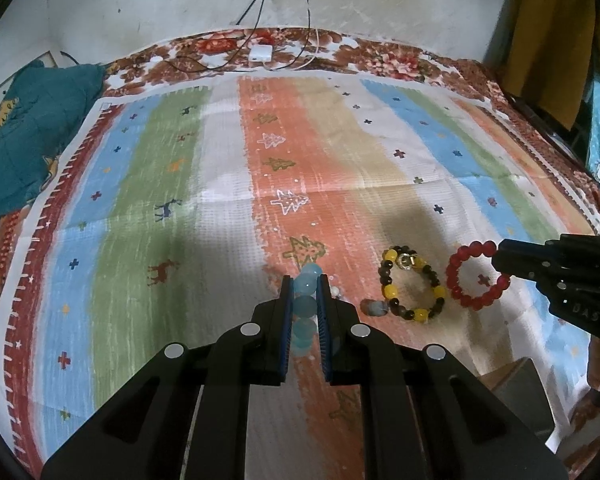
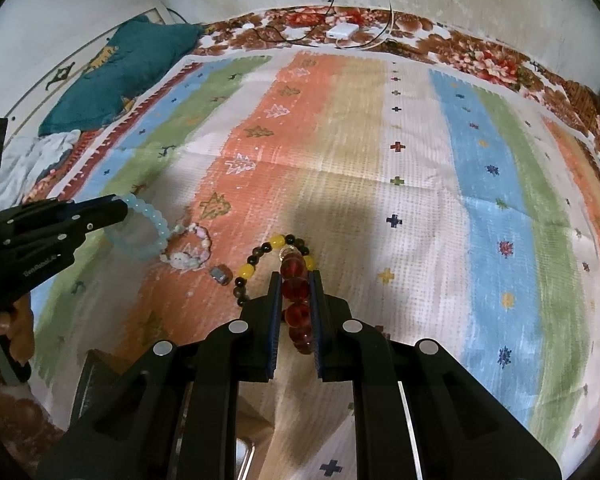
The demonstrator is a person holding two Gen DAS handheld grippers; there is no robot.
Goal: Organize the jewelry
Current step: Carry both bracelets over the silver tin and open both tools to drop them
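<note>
My left gripper [image 1: 305,282] is shut on a light blue bead bracelet [image 1: 305,306], held edge-on between the fingers; it also shows in the right wrist view [image 2: 150,226]. My right gripper [image 2: 296,276] is shut on a red bead bracelet [image 2: 296,300], seen as a ring in the left wrist view [image 1: 476,276]. A yellow and dark bead bracelet [image 1: 414,284] lies on the striped cloth [image 1: 180,184] between the two grippers. A pale pink and white bracelet [image 2: 190,250] lies beside the blue one. A small grey charm [image 2: 220,273] lies near it.
A teal pillow [image 1: 28,132] lies at the far left. A white charger with cables [image 1: 260,53] sits at the far edge by the wall. A dark box corner [image 2: 96,384] shows at the near edge. A yellow garment [image 1: 548,40] hangs at the right.
</note>
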